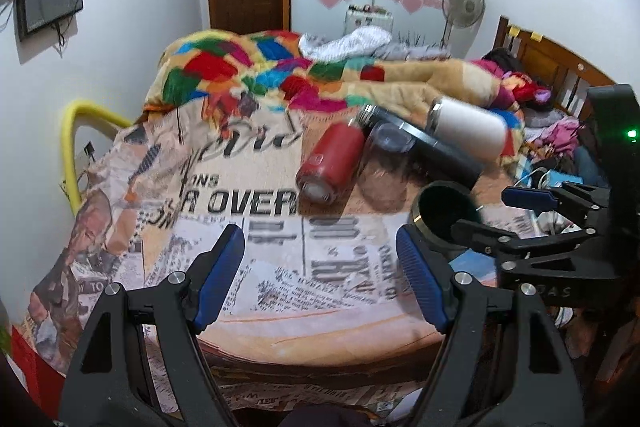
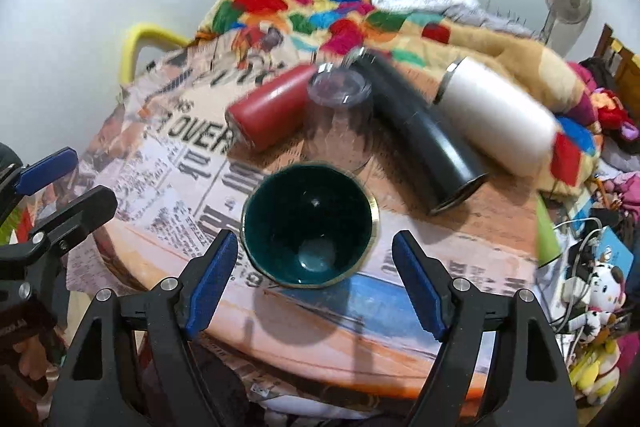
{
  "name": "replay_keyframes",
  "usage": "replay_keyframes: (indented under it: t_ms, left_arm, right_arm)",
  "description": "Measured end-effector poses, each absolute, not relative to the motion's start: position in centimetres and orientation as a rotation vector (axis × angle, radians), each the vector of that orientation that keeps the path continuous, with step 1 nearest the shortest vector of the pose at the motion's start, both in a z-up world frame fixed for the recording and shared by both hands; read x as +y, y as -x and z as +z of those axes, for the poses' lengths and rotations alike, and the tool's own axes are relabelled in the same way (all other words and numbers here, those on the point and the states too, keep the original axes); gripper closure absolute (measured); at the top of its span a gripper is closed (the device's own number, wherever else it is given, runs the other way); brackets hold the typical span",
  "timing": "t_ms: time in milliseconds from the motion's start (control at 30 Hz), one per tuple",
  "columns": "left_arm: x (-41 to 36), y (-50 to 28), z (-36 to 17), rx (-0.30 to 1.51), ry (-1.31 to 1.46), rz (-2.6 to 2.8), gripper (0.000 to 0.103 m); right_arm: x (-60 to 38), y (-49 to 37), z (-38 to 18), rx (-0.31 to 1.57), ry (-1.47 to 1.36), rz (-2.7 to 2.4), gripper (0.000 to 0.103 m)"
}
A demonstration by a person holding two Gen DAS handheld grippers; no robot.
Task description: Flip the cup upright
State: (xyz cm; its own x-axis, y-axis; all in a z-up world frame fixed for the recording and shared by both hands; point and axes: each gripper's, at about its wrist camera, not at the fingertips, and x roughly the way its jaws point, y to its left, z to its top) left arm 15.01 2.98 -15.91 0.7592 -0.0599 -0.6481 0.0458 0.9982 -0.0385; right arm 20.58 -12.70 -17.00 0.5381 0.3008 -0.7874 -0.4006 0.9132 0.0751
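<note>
Covering most of both views, a bed (image 1: 360, 99) is lying under a bright patchwork blanket (image 1: 248, 63), and in front of it a round table (image 2: 400, 355) is wearing a newspaper-print cloth (image 1: 280, 279). Large letters reading "OVER" are showing on the cloth in both views; the smaller print is blurring past reading.

Four containers are crowding the table's far side: a white flask (image 2: 500, 123), a black flask (image 2: 424, 143) and a red flask (image 2: 268, 115) are lying on their sides, while a clear cup (image 2: 340, 115) is standing mouth-down between the red and black ones.

The dark green cup (image 2: 310, 225) is sitting upright near the table's front edge, mouth open to the ceiling. The right wrist view is looking straight down into it; the left view is showing only its rim at the right (image 1: 444, 203), partly behind the other claw.

The right gripper (image 2: 316, 279) is hanging spread wide, its blue pads on either side of the cup's near rim and apart from it. The left gripper (image 1: 320, 279) is also standing wide apart over bare cloth, holding nothing, with free room all across the table's left half.

A fan (image 1: 464, 3) is standing by the far wardrobe.
</note>
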Motion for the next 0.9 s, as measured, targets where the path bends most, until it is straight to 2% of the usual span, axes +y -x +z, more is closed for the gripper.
replay_keyframes:
  t_ms: [200,467,667,833,900]
  left_arm:
    - [1.7,-12.0,-10.1,0.565,0.041,-0.089,0.026]
    - [-0.4,-4.9,-1.6,0.268,0.049,-0.109,0.025]
    - [-1.4,-0.4,0.9,0.131,0.028,-0.087,0.019]
    - [-1.7,2.0,1.0,0.087,0.023,-0.040,0.009]
    - [-1.6,2.3,0.9,0.092,0.034,-0.031,0.006]
  right_arm:
    - [-15.9,-17.1,-10.3,0.731,0.051,0.414,0.026]
    - [-19.8,-9.3,-0.5,0.384,-0.057,0.421,0.026]
    - [-20.0,-5.1,2.1,0.219,-0.080,0.418,0.021]
    - [-19.3,-3.8,1.8,0.187,-0.067,0.401,0.020]
    - [-19.8,-3.6,1.5,0.188,-0.066,0.390,0.013]
